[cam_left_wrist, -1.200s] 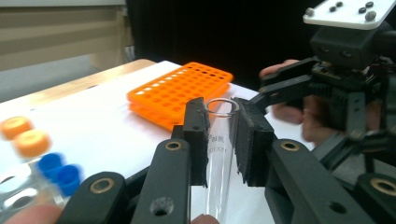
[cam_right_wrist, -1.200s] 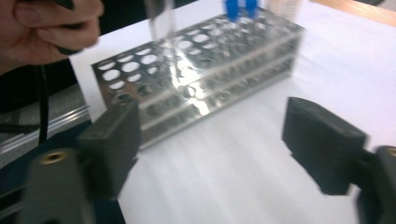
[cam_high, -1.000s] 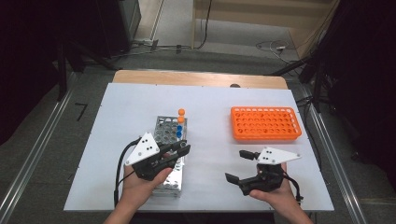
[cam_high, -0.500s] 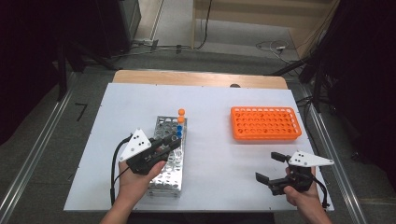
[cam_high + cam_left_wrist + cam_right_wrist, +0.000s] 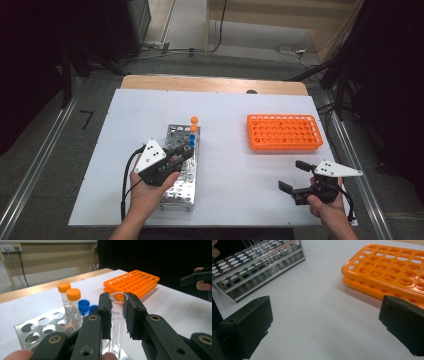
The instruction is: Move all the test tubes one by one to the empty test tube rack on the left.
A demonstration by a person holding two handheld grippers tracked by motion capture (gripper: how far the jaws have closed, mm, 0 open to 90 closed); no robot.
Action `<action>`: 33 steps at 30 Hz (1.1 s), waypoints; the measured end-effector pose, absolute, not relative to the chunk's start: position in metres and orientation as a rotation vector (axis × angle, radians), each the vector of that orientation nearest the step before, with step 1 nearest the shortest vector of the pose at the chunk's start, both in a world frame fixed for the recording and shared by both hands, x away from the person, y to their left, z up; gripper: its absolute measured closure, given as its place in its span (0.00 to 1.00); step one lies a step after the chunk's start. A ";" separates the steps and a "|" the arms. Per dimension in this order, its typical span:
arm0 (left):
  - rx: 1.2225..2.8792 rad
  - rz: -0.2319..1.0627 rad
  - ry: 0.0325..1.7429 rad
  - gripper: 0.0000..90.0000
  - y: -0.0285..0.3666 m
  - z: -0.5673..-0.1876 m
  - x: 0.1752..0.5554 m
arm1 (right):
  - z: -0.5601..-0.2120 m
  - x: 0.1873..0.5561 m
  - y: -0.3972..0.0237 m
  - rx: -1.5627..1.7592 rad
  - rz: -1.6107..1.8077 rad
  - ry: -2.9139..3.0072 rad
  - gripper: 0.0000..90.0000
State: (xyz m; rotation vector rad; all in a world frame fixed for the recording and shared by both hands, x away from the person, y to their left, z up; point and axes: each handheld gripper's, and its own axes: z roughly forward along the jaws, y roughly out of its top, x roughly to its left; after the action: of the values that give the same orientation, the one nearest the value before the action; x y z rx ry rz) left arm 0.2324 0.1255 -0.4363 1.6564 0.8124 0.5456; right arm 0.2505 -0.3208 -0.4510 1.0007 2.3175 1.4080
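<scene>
The left gripper (image 5: pixel 117 312) grasps an uncapped clear glass tube (image 5: pixel 117 315) above the metal rack (image 5: pixel 181 167), which holds orange- and blue-capped tubes (image 5: pixel 73 302); the right gripper (image 5: pixel 295 175), released, has just widened with nothing between its jaws, near the empty orange plastic rack (image 5: pixel 284 132).

The table (image 5: pixel 225 105) is lit evenly and brightly from above, while the surroundings are left dark. Only soft, faint shadows are cast under the racks. The high view is rendered soft and grainy. In both gripper views the nearest black parts are blurred.
</scene>
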 end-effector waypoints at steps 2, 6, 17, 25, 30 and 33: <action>1.675 0.548 0.822 0.84 0.125 -0.438 0.232 | -0.452 0.251 -0.320 0.996 1.403 2.321 0.00; 1.724 0.556 0.837 0.84 0.122 -0.441 0.232 | -0.454 0.251 -0.318 0.999 1.394 2.331 0.00; 1.734 0.532 0.833 0.76 0.121 -0.441 0.231 | -0.457 0.254 -0.319 1.019 1.373 2.331 0.00; 1.701 0.473 0.838 0.52 0.126 -0.438 0.230 | -0.457 0.255 -0.321 1.018 1.381 2.326 0.00; 1.695 0.475 0.834 0.32 0.130 -0.435 0.226 | -0.457 0.257 -0.322 1.016 1.388 2.311 0.00; 1.680 0.469 0.836 0.21 0.134 -0.434 0.223 | -0.457 0.257 -0.323 1.020 1.390 2.305 0.00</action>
State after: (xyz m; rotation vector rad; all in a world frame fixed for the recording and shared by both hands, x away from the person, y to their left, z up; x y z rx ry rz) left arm 0.2234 0.1338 -0.4342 1.6799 0.8355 0.4687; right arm 0.2572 -0.3226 -0.4567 1.0203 2.3046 1.3900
